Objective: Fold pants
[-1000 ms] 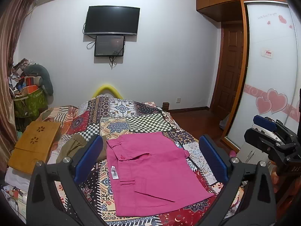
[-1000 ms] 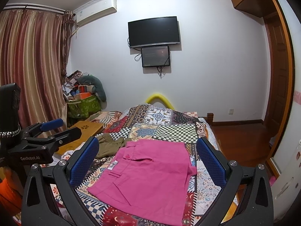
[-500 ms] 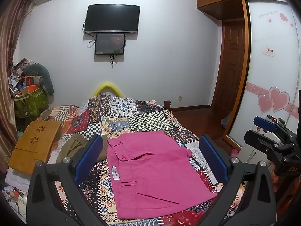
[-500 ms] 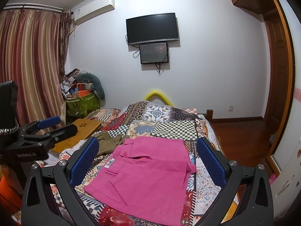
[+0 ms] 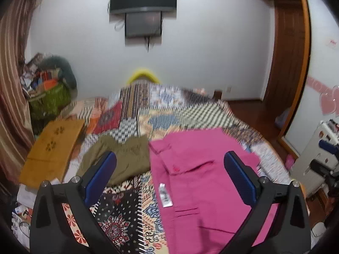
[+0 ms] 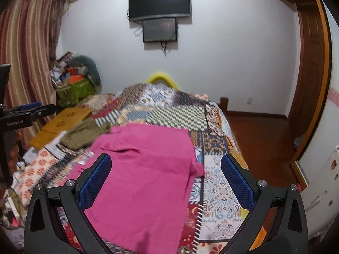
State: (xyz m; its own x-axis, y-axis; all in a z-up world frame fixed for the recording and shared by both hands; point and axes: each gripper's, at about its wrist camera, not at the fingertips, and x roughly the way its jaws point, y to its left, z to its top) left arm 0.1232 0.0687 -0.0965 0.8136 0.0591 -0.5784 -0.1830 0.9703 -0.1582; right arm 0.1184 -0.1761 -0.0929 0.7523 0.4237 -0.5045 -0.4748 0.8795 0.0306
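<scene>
The left gripper hangs above the bed with its blue fingers spread wide and nothing between them. Its right finger sits over the pink pants, which lie flat on the patchwork bedspread under and ahead of that finger; a white tag on the pants shows in the gap between the two fingers. Just ahead of the left finger, an olive garment lies rumpled, touching the pink pants' left edge. Further left of it is a flat wooden board.

The right gripper is also held wide and empty above the bed. From its camera the pink pants fill the space between the fingers and reach under the left one, while the right finger hangs over bare bedspread. The picture is blurred, so I cannot tell how close the pads are to the cloth.

Beyond both, on the far wall, hangs a dark television, with a striped curtain off to the left.
</scene>
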